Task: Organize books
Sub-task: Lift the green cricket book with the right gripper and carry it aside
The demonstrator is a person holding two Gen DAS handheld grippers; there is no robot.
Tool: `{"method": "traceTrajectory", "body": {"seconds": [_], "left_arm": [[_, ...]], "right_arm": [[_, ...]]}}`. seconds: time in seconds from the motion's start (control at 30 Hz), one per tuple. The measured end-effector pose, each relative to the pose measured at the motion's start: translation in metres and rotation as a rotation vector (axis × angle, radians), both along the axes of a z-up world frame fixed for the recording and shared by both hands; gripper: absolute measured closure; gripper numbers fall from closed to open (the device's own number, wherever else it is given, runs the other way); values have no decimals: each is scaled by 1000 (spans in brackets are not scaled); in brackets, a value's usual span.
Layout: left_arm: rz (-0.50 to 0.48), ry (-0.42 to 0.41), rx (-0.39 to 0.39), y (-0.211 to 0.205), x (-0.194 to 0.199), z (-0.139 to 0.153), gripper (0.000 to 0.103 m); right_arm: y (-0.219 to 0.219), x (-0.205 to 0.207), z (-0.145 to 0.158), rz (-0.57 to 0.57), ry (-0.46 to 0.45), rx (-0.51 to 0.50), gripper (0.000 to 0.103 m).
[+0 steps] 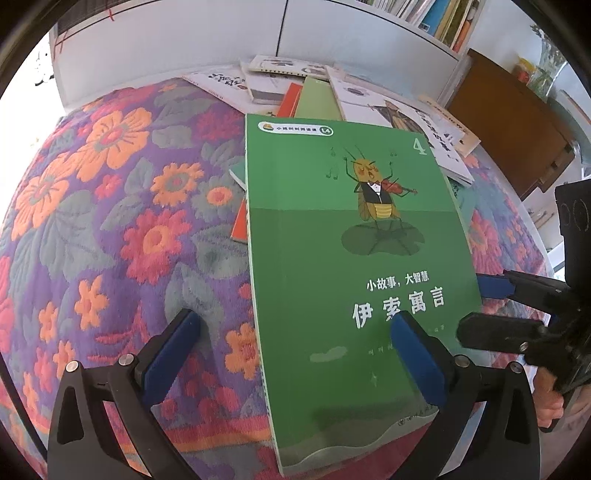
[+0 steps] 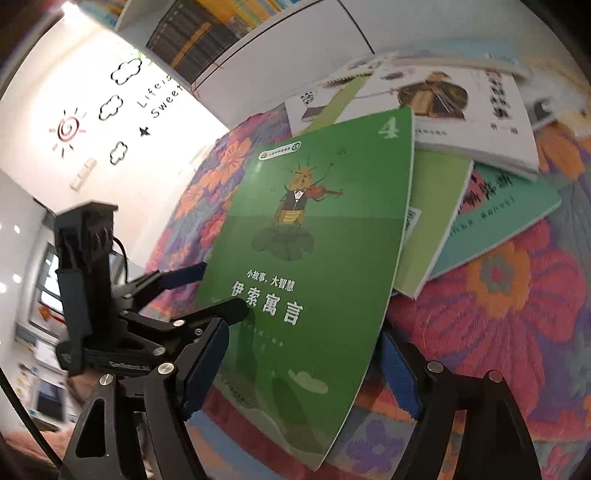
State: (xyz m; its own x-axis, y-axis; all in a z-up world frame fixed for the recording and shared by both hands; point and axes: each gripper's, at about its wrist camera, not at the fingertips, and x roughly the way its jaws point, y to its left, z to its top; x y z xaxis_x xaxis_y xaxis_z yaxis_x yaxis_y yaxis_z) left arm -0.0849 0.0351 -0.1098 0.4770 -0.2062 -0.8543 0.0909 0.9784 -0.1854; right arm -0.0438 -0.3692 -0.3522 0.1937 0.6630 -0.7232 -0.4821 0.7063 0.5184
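In the left wrist view, nearest the lens, the left gripper (image 1: 295, 332) stood spread as wide as it goes, its blue pads (image 1: 170, 354) well apart; one pad hung over the floral bedspread (image 1: 92, 221), the other over the lower part of the green book (image 1: 351, 277), and neither pressed on the cover. That book, with a violin-playing insect on its front, lay across the lower end of a loose spread of other books (image 1: 317, 96), its near end towards the camera. At the right edge the right gripper (image 1: 480, 306) reached in at the book's side edge, one blue pad showing just beyond it. In the right wrist view the right gripper (image 2: 306, 373) was part open with the green book (image 2: 314, 258) between its pads; the cover's right side curved upward, but whether the pads actually pressed on it could not be told. The left gripper (image 2: 214, 291) sat at the book's left edge, over a white book (image 2: 480, 122), a pale green one (image 2: 432, 221) and a teal one (image 2: 509, 218). To lift it cleanly, one gripper should probably pinch the raised edge squarely and near the middle, since the thin cover would likely sag or slide otherwise. A white shelf (image 1: 424, 22) of upright books stood behind.
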Motion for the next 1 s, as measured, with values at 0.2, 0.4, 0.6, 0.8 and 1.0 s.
{"method": "traceTrajectory", "body": {"seconds": [0.2, 0.4, 0.6, 0.8, 1.0], "left_arm": [[-4, -23, -4, 0, -1, 0, 0], [1, -42, -7, 1, -5, 0, 0], [95, -75, -92, 13, -19, 14, 67], [103, -65, -49, 11, -23, 19, 67], [99, -84, -9, 9, -27, 30, 67]], "right_arm": [[7, 1, 0, -6, -35, -28, 26], [11, -1, -1, -57, -88, -113, 53], [2, 0, -1, -122, -63, -87, 64], [-9, -11, 22, -119, -49, 28, 88], [2, -22, 38, -90, -98, 18, 89]]}}
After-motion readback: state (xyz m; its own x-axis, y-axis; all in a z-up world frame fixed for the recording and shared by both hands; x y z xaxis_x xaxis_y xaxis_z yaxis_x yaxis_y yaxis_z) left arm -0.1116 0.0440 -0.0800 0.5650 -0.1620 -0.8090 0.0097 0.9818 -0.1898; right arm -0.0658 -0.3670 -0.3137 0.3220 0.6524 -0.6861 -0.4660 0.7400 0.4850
